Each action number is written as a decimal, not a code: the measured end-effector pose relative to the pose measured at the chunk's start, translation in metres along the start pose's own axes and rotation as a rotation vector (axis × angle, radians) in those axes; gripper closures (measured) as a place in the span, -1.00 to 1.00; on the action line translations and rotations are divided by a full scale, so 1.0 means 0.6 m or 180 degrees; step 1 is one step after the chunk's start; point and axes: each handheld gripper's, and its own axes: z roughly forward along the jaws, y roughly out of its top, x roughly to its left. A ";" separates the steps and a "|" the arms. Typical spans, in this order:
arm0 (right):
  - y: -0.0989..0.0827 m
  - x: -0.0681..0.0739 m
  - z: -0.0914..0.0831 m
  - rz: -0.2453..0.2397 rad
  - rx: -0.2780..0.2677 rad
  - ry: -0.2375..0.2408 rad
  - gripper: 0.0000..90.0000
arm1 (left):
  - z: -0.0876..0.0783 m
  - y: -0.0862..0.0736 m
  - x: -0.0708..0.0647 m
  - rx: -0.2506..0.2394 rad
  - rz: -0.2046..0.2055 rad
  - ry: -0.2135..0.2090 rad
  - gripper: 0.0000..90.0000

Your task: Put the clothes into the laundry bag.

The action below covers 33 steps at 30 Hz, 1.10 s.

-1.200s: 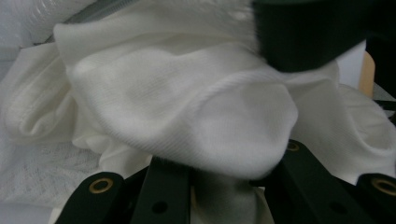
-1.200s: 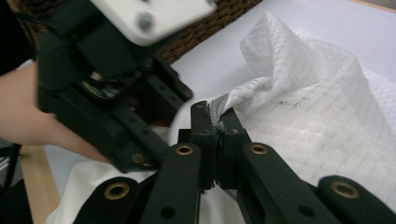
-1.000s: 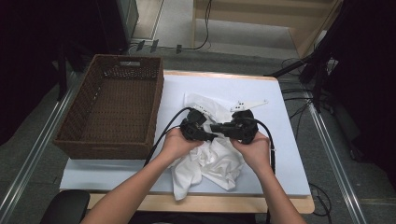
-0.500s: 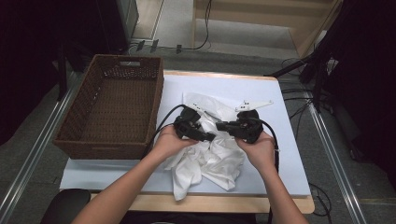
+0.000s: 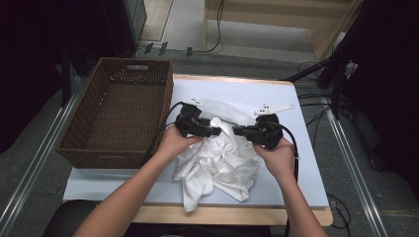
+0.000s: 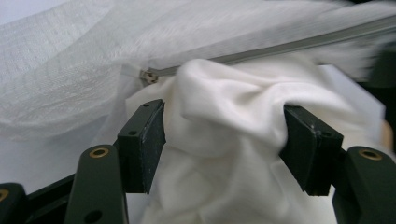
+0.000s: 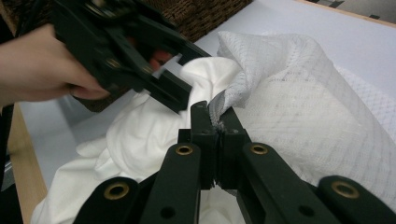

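Observation:
A crumpled white cloth (image 5: 217, 163) lies mid-table, partly tucked under a white mesh bag (image 5: 227, 109) with a zipper (image 6: 149, 76). My left gripper (image 5: 217, 131) stands open at the bag's mouth. Its jaws have just been opening, and a fold of the white cloth (image 6: 233, 177) bulges loosely between the pads. In the left gripper view the mesh bag (image 6: 70, 70) hangs above the left gripper (image 6: 224, 126). My right gripper (image 7: 215, 119) is shut on the edge of the mesh bag (image 7: 289, 93), facing the left gripper (image 7: 180, 84) across the cloth (image 7: 140, 135).
A brown wicker basket (image 5: 165, 94) stands on the table's left side, close to the left hand. The pale table top (image 5: 296, 168) shows bare to the right of the cloth and behind the bag. Cables trail from both grippers.
The left gripper's jaws have spread apart and let the cloth slacken. The two hands have drawn apart, the left one shifting leftward toward the basket. The right gripper stays clamped on the bag.

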 end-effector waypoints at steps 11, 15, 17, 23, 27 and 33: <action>0.009 0.004 0.011 -0.0043 -0.0006 0.0022 1.00 | 0.040 -0.018 -0.016 0.0090 0.0092 -0.0105 0.89; 0.011 0.005 0.015 -0.0032 -0.0016 0.0039 1.00 | 0.031 -0.013 -0.036 0.0068 0.0232 -0.0198 0.94; 0.012 0.006 0.017 -0.0042 -0.0014 0.0038 1.00 | 0.032 -0.005 -0.050 0.0084 0.0312 -0.0267 0.94; 0.011 0.004 0.012 -0.0024 0.0005 0.0148 1.00 | 0.051 0.009 -0.048 -0.0068 0.0163 -0.0086 0.93; 0.003 -0.004 0.008 -0.0010 0.0059 0.0177 1.00 | 0.069 0.015 -0.038 -0.0044 0.0249 0.0126 0.81; -0.004 -0.014 0.003 0.0034 0.0095 0.0045 1.00 | 0.025 0.018 -0.028 0.0111 0.0202 0.0070 0.16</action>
